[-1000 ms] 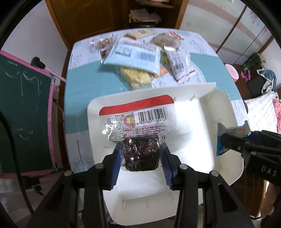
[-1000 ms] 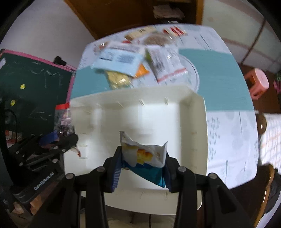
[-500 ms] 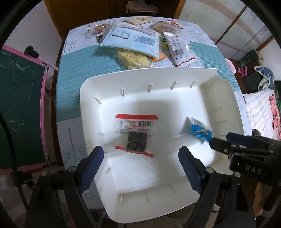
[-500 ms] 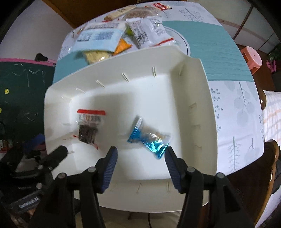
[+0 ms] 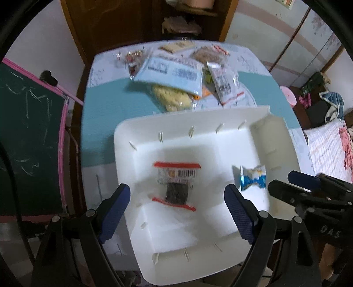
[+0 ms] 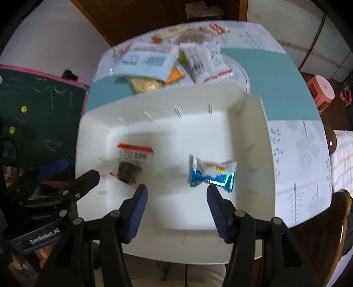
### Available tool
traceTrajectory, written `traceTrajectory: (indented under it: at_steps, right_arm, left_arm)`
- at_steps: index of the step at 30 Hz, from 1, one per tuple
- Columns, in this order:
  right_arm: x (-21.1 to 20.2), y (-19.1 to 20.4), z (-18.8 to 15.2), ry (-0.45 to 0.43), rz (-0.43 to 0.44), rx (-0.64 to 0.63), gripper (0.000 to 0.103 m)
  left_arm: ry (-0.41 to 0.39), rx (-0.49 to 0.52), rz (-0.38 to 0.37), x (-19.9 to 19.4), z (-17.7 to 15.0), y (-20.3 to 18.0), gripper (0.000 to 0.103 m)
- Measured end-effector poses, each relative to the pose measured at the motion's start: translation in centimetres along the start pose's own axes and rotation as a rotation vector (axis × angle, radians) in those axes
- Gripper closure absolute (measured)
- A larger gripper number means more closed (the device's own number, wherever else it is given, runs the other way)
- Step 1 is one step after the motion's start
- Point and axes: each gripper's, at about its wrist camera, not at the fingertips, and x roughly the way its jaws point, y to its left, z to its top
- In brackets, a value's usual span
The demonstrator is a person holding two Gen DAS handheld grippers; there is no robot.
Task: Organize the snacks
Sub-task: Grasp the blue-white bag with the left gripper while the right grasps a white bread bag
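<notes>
A white foam tray [image 5: 275, 141] [image 6: 253, 123] lies on the table's near end. In it lie a clear red-edged packet of dark snack [image 5: 176, 184] [image 6: 132, 162] at the left and a blue-and-white wrapped snack [image 5: 251, 178] [image 6: 211, 173] at the right. My left gripper [image 5: 177, 206] is open above the tray, the dark packet between its fingers but below them. My right gripper [image 6: 176, 203] is open and empty, just before the blue snack. A pile of snack packets [image 5: 176, 75] [image 6: 167, 59] lies beyond the tray.
A teal mat [image 5: 106, 114] [image 6: 282, 88] covers the table's middle. A pink-framed chalkboard [image 5: 28, 141] stands at the left. A wooden cabinet [image 5: 123, 19] is behind the table. A pink stool [image 6: 321, 87] and a chair [image 6: 337, 220] stand at the right.
One second ago both grippers held their snacks; both opened and dropped them into the tray. Since half a second ago both have moved a little forward and lower.
</notes>
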Motion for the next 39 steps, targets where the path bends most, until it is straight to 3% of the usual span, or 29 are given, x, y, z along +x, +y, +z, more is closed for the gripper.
traceTrajectory:
  at_steps: [7,11,16,23,26,29,33,39]
  right_arm:
    - [-2.9,-0.6,0.8,-0.205,0.017,0.025,0.047]
    - [-4.6,0.1,1.2,-0.348,0.017,-0.029,0.047]
    - [-5.9,0.6,3.0,-0.384,0.005,-0.102,0.047]
    - [-6.9,0.5,6.9,-0.460,-0.109,-0.242,0.038]
    - [-6.1,-0.2,9.7,-0.451,-0.166,-0.262,0.037]
    - [-4.5,-1.6,13.0,-0.425,-0.171,-0.253,0.037]
    - [-1.0,-3.8,17.4,-0.344,-0.123,-0.228,0.037]
    - [4.7,-4.5,20.8,-0.235,-0.072,-0.260,0.037]
  left_arm:
    - [-0.149,-0.035,-0.018,-2.9,1.4,0.4,0.017]
    - [-0.146,-0.068,-0.030,-3.3,2.7,0.8,0.017]
    - [-0.057,-0.138,-0.082,-2.5,5.3,2.3,0.017]
    - [-0.137,-0.111,-0.063,-2.7,10.6,2.8,0.017]
    - [-0.170,-0.128,-0.029,-2.0,13.4,3.5,0.017]
    - [-0.176,-0.140,0.009,-0.4,15.9,4.1,0.017]
    - [-0.110,-0.145,-0.008,3.6,19.0,5.2,0.017]
    - [0.012,-0.153,-0.074,10.3,21.6,6.7,0.017]
